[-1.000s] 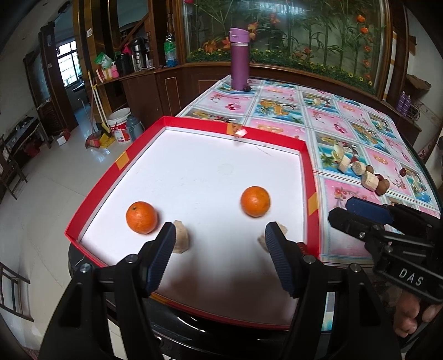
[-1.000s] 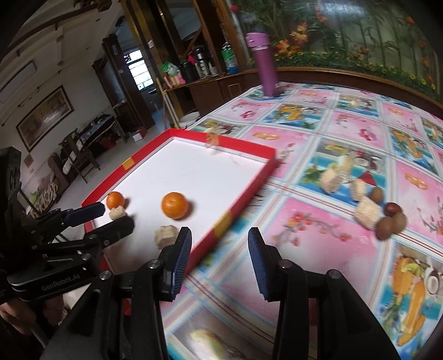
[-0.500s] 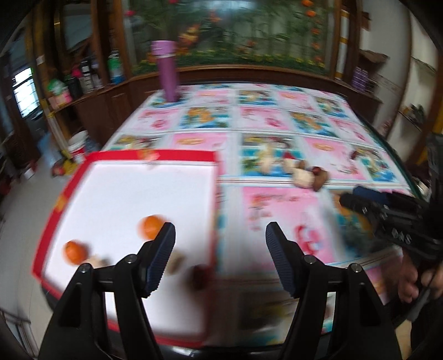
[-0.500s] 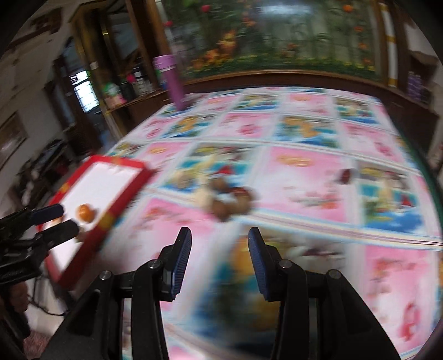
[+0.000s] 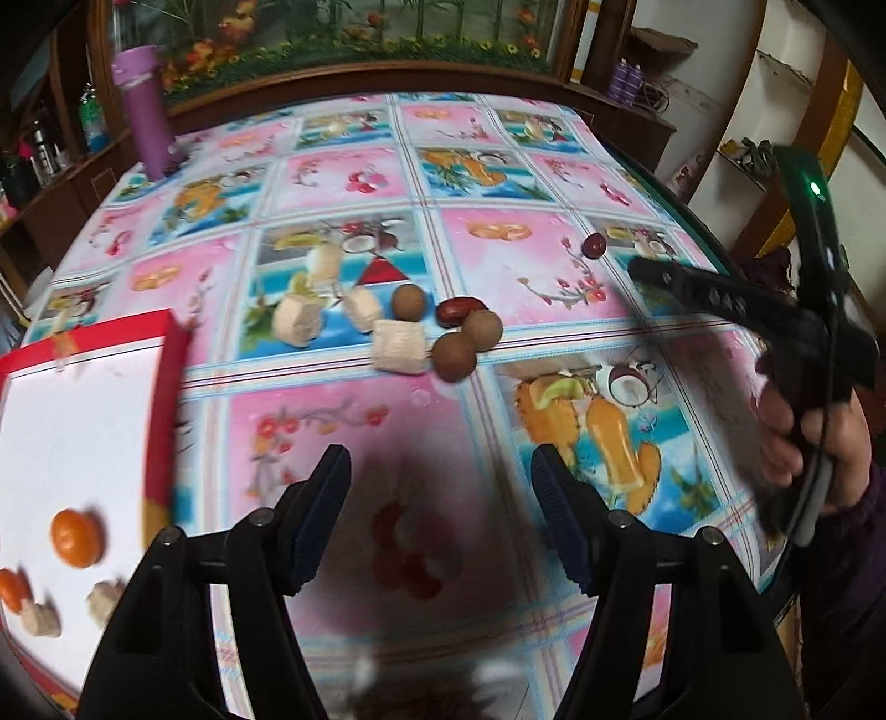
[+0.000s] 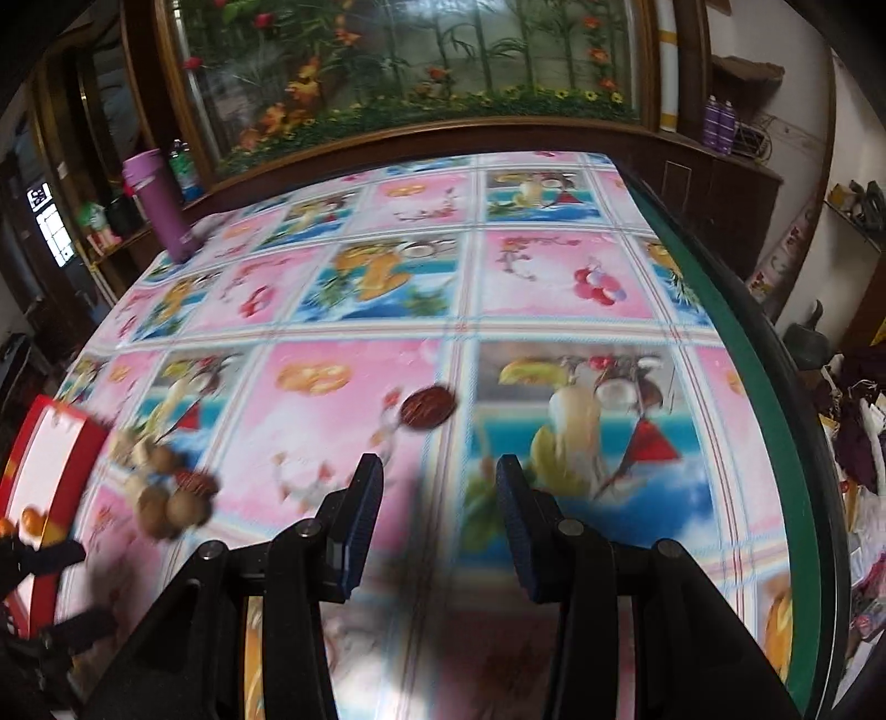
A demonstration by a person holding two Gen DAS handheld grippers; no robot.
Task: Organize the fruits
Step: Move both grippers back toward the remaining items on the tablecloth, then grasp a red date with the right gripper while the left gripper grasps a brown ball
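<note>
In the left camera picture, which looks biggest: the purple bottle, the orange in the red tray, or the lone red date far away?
1. Purple bottle, biggest.
2. Orange, blurred and near the camera, so it may look bigger than it is.
3. Lone red date, smallest, but it is farther away than the orange.

I was working in someone's home, in what looked like a dining or living room. A large table (image 6: pixel 554 288) wore a bright oilcloth printed with fruit pictures. Behind it ran a dark wooden sideboard (image 6: pixel 692 160) under a big glass panel painted with bamboo and flowers (image 6: pixel 421 50). A purple thermos (image 5: pixel 145 105) stood at the table's far side, and bottles (image 6: pixel 719 124) and household clutter sat on side shelves.
</note>
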